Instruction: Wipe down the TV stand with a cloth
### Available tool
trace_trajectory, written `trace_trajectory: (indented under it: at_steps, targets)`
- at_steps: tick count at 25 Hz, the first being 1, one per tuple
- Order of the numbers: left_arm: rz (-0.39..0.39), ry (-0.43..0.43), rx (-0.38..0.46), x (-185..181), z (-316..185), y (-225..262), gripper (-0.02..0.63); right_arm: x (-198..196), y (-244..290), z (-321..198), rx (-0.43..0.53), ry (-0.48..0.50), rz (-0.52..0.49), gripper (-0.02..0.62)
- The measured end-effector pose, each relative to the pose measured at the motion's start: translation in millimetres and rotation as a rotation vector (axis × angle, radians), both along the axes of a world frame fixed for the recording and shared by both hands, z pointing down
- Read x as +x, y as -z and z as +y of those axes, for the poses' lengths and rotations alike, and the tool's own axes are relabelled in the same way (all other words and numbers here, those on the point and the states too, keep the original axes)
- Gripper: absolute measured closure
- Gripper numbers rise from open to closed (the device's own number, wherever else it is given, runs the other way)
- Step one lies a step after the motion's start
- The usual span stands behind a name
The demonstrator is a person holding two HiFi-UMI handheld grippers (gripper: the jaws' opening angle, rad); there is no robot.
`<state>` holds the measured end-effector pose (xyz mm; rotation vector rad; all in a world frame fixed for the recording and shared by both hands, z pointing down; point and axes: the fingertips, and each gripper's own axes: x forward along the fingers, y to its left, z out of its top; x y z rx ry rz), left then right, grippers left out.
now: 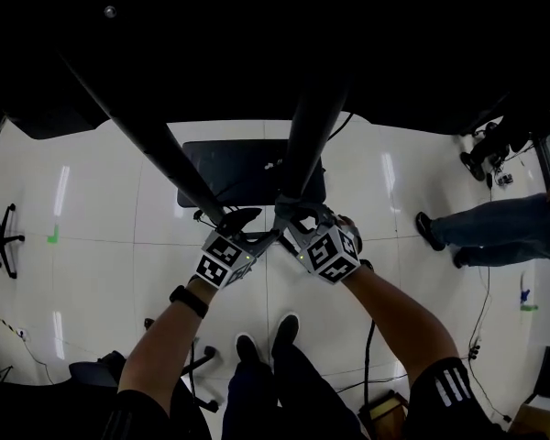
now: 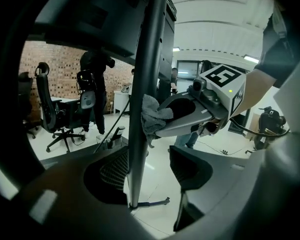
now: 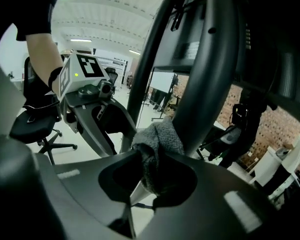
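The TV stand has two dark slanting poles, a thin one (image 1: 156, 140) and a thick one (image 1: 307, 126), over a black base plate (image 1: 247, 168) on the white floor. My right gripper (image 3: 150, 176) is shut on a grey cloth (image 3: 157, 139), which presses against the thick pole (image 3: 200, 84). My left gripper (image 2: 147, 166) is open, and the thin pole (image 2: 147, 84) runs between its jaws, close to the left one. In the left gripper view the cloth (image 2: 151, 115) shows at the tip of the right gripper. In the head view both grippers, left (image 1: 246, 220) and right (image 1: 293, 211), sit side by side at the poles.
A person in jeans (image 1: 495, 232) stands at the right. An office chair (image 1: 0, 236) is at the left, and another chair (image 2: 50, 114) stands by a brick wall with a person (image 2: 92, 94) near it. Cables (image 1: 481, 310) lie on the floor. My own feet (image 1: 266, 337) are just behind the base.
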<state>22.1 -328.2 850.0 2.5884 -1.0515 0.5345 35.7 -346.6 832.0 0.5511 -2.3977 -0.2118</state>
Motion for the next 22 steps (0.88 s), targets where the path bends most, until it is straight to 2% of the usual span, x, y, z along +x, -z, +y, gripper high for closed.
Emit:
trace_trajectory:
  at_steps: [7,11,18,22]
  targets:
    - [-0.017,0.000,-0.066,2,-1,-61,0.328,4,-82,-5,-0.092,-0.048,0.044,0.546]
    - [-0.021,-0.008,-0.089,2,2,-87,0.328,3,-118,-5,-0.113,-0.055,0.088,0.546]
    - [0.009,0.005,-0.116,3,7,-113,0.328,1,-153,-5,-0.148,-0.096,0.114,0.546]
    - [0.003,0.007,-0.133,1,11,-117,0.328,0,-152,-2,-0.176,-0.122,0.091,0.545]
